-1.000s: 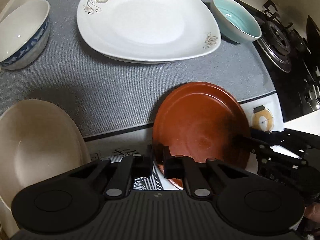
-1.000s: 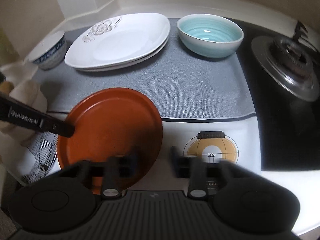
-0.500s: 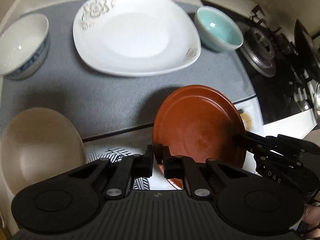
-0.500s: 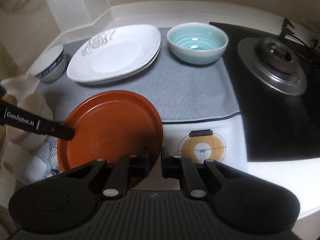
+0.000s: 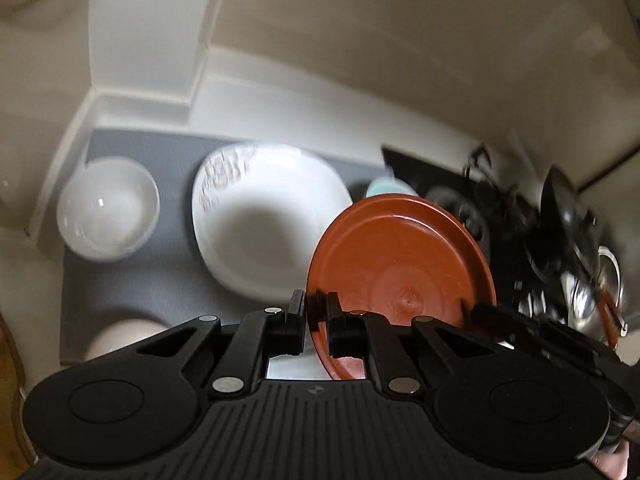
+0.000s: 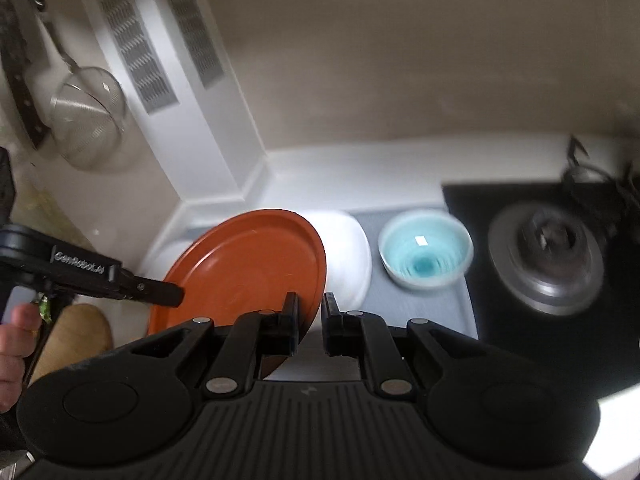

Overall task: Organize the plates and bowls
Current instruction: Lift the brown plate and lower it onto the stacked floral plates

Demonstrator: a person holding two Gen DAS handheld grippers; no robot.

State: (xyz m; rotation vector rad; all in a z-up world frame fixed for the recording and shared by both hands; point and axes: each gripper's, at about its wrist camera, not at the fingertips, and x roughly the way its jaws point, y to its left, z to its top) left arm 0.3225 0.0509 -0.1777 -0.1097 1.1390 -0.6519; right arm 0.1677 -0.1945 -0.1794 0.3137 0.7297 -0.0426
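Note:
My left gripper [image 5: 316,312] is shut on the near rim of a red-brown plate [image 5: 400,268] and holds it high above the counter. My right gripper [image 6: 306,312] is shut on the same plate's [image 6: 248,268] right rim. Below on the grey mat [image 5: 120,284] lie stacked white flowered plates [image 5: 260,220], a blue-patterned white bowl [image 5: 108,216], a beige bowl [image 5: 120,336] and a light-blue bowl [image 6: 424,252]. The light-blue bowl [image 5: 388,188] is mostly hidden behind the plate in the left wrist view.
A black gas stove with a burner [image 6: 548,256] lies to the right. A metal strainer [image 6: 88,120] hangs on the wall at left. The wall corner [image 5: 160,60] stands behind the mat.
Both grippers have lifted the red-brown plate well above the counter, and the dishes below look much smaller. One second ago the right gripper was open beside the plate; it has since shut on the rim.

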